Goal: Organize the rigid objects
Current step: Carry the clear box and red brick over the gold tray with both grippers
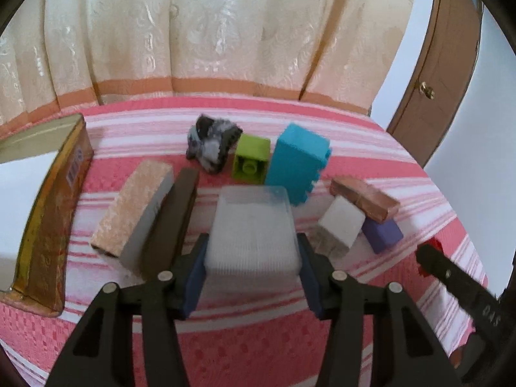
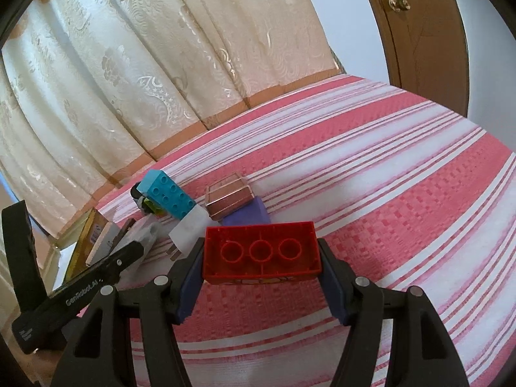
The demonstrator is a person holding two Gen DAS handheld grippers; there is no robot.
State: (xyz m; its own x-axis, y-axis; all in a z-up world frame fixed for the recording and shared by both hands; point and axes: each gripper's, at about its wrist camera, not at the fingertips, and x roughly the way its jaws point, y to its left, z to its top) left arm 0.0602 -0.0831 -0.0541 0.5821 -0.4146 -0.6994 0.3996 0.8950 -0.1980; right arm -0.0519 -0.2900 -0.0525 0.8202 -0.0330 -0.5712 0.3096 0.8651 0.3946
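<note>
My left gripper (image 1: 253, 259) is shut on a clear plastic box (image 1: 253, 229) full of thin white sticks, held above the striped cloth. My right gripper (image 2: 261, 266) is shut on a red toy brick (image 2: 261, 254), its hollow underside facing the camera. The right gripper also shows in the left wrist view (image 1: 451, 277) at the right edge. Beyond the box lie a teal brick (image 1: 298, 161), a green brick (image 1: 251, 161), a grey rock (image 1: 211, 145), a white block (image 1: 340, 225), a copper box (image 1: 364, 198) and a purple block (image 1: 383, 233).
A pink-and-white striped cloth (image 2: 387, 177) covers the table. A gold tin (image 1: 48, 213) stands at the left. A tan block (image 1: 132, 206) and a dark brown slab (image 1: 174, 219) lean beside it. Cream curtains (image 1: 193, 32) hang behind; a wooden door (image 2: 419, 32) is at the right.
</note>
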